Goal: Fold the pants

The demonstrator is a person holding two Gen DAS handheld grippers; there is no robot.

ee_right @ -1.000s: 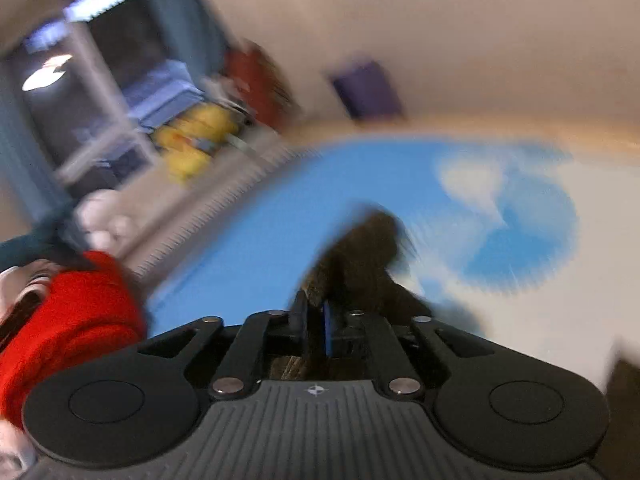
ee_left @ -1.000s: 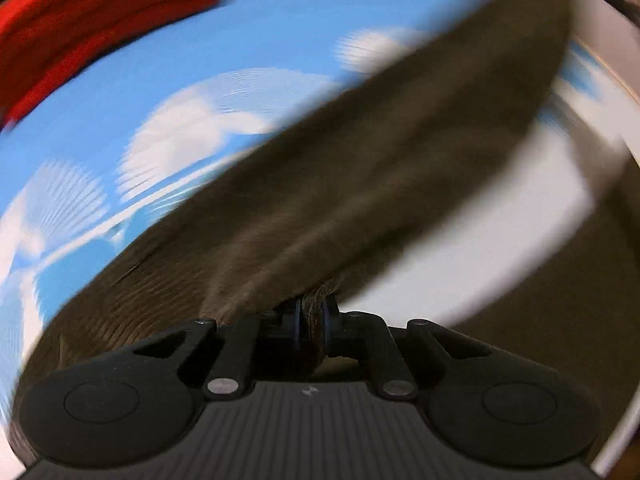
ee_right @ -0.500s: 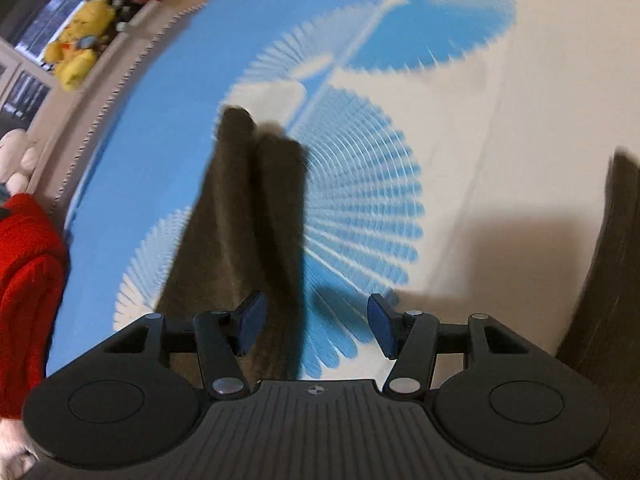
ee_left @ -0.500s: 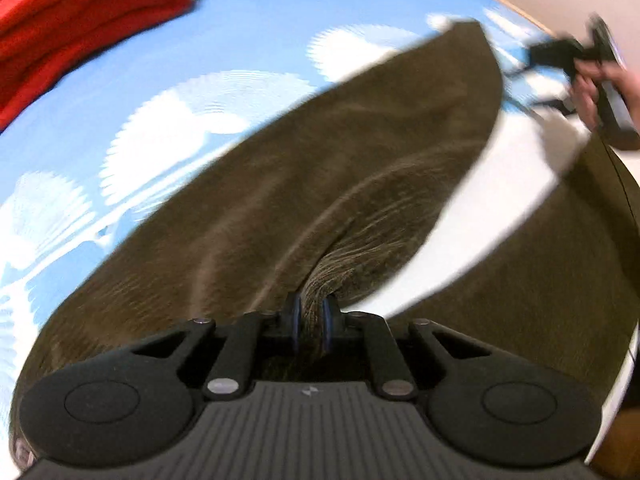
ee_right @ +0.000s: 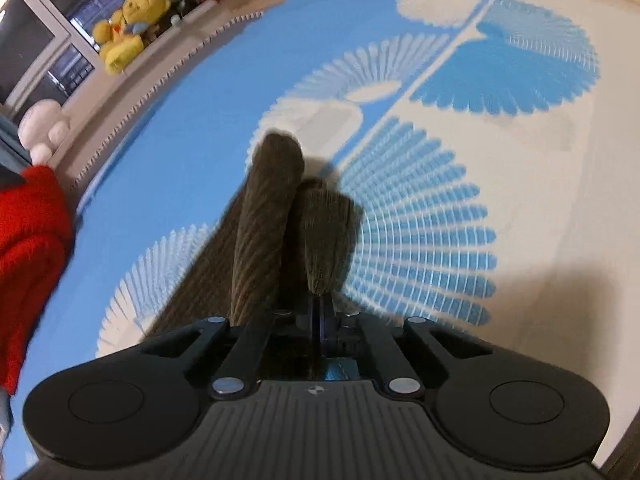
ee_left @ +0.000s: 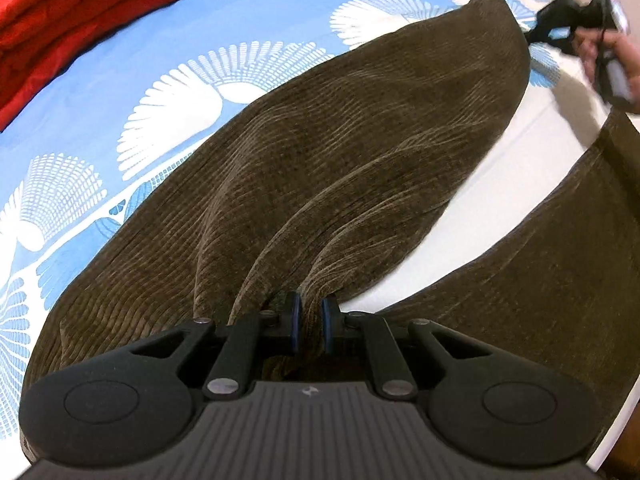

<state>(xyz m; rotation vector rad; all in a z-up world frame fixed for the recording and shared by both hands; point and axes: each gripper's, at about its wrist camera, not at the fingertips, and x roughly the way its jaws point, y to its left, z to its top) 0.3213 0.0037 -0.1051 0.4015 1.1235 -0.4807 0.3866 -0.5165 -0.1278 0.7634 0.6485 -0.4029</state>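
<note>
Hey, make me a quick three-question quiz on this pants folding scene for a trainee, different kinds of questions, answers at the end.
1. True or false: the left hand-held gripper is shut on the brown pants.
2. Multiple choice: the red blanket lies on A) the pants, B) the blue and white bedspread, C) the floor.
3. Fill in: in the right wrist view, the right hand-held gripper pinches a fold of the ____.

Key: 1 true; 2 B; 3 pants.
</note>
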